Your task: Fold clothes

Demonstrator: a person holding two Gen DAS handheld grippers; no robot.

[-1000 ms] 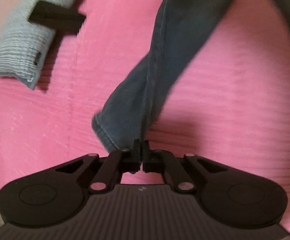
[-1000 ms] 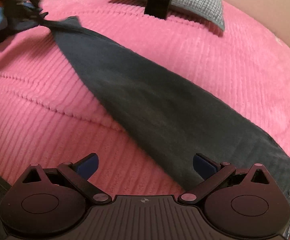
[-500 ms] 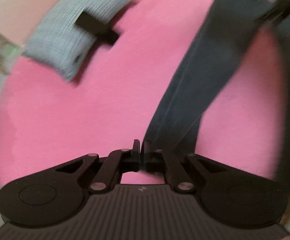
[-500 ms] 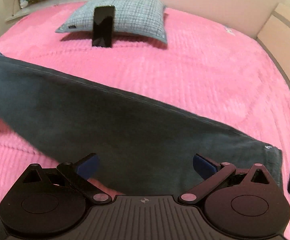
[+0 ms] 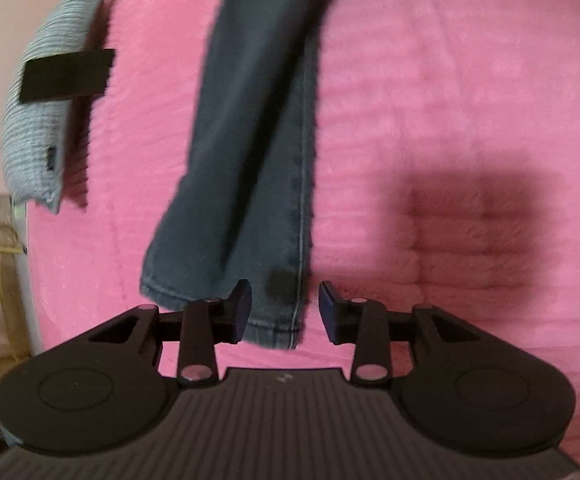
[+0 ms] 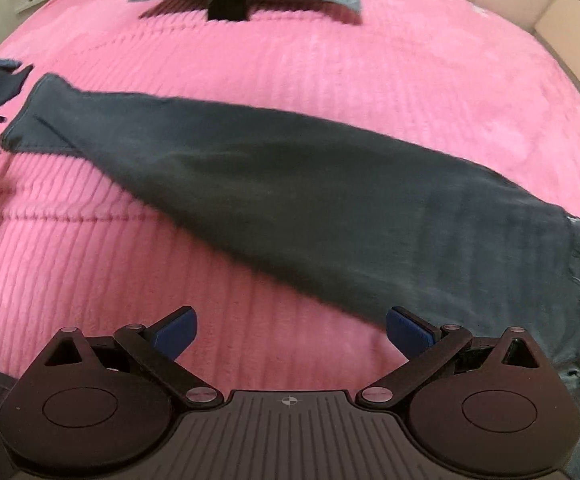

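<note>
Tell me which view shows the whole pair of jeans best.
The right wrist view: the jeans lie stretched across the pink blanket, hem to waist. The left wrist view shows only the hem end between the open left gripper.

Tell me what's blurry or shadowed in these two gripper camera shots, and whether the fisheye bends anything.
Left wrist view: the jeans and grey pillow are smeared by motion blur, and a dark blocky shadow sits on the pink blanket. Right wrist view: the jeans' edges are soft, the open right gripper is sharp, and the fisheye bows the bed into a dome.
</note>
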